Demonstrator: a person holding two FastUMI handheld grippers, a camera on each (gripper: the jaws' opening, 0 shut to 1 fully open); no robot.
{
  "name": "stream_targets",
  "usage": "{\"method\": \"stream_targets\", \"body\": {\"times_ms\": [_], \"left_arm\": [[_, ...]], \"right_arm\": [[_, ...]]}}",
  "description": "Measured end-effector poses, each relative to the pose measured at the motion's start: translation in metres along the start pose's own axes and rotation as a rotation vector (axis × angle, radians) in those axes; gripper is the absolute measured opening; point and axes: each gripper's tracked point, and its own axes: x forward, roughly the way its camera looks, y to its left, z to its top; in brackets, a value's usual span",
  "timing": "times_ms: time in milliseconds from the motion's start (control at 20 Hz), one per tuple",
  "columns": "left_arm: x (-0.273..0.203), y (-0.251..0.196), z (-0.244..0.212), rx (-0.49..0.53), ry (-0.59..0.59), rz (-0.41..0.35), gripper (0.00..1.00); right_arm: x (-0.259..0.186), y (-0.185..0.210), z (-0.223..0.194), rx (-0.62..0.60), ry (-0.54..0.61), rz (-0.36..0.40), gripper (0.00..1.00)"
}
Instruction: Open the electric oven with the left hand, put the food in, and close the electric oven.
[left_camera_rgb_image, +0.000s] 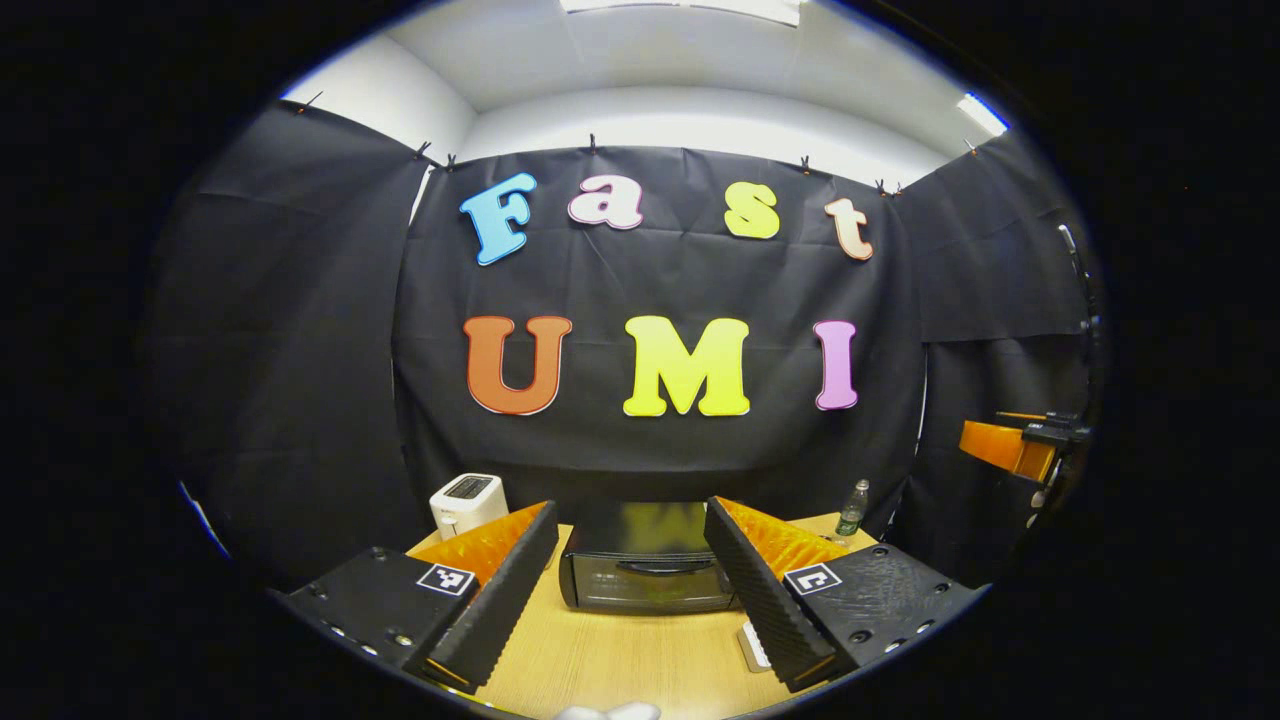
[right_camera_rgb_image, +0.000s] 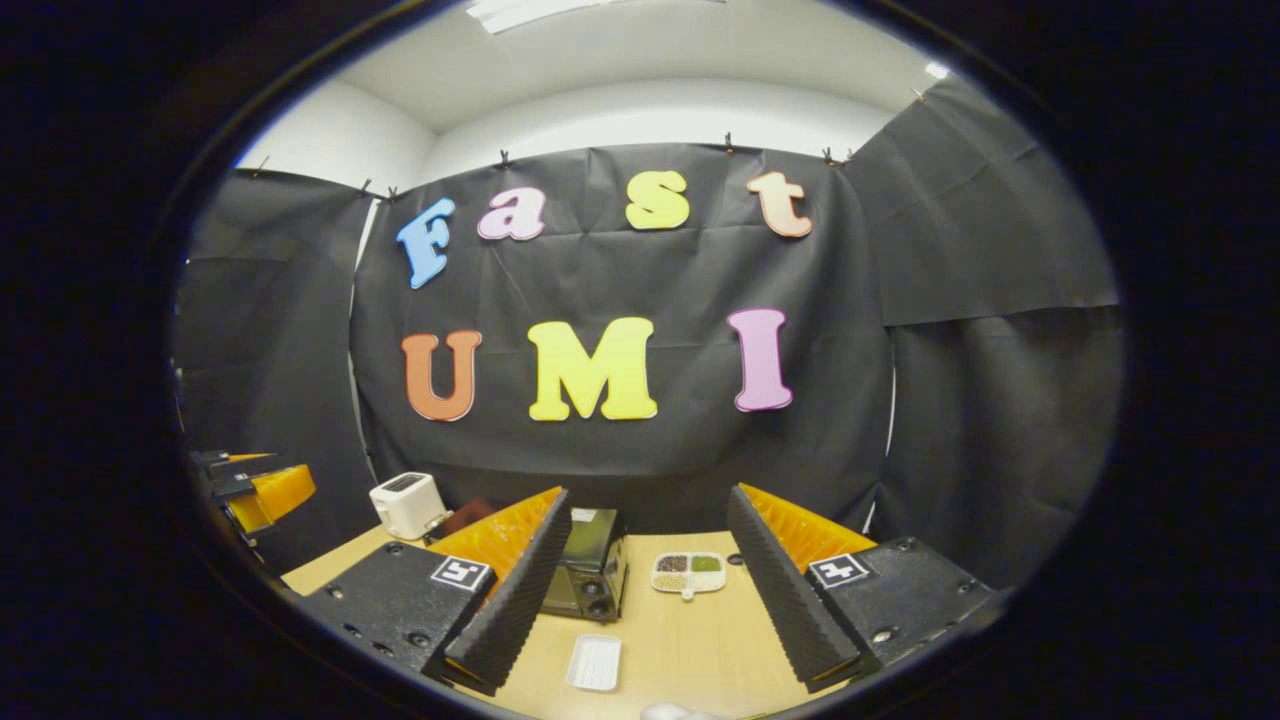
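Black cloth hangs round a pale wooden table (left_camera_rgb_image: 620, 660) under a white ceiling with strip lights. From the left gripper view, the left gripper (left_camera_rgb_image: 632, 580) hangs above the table with its jaws spread wide and nothing between them, touching nothing. Framed in the gap between its fingers stands the electric oven (left_camera_rgb_image: 645, 570), a dark box at the back of the table with its glass door shut and a handle bar across the top of the door. From the right gripper view, the right gripper (right_camera_rgb_image: 650, 590) is likewise wide apart and empty. That view shows the oven from an angle, with knobs on its front. Just beside it to the right lies a white divided dish (right_camera_rgb_image: 688, 573) holding small portions of food, and nearer the camera a white rectangular tray (right_camera_rgb_image: 594, 662). A white toaster (left_camera_rgb_image: 467, 503) sits at the table's far left corner and a small bottle (left_camera_rgb_image: 852, 508) at the far right. What the food portions are is too small to tell. The oven's lower corners are cut off by the left gripper's fingers.
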Motion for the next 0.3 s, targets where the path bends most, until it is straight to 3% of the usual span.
{"method": "stream_targets", "body": {"times_ms": [300], "left_arm": [[-0.0016,0.0001,0.0107,0.010,-0.016,-0.021,0.96]], "right_arm": [[-0.0096,0.0018,0.0012,0.000,-0.008,-0.020,0.95]]}}
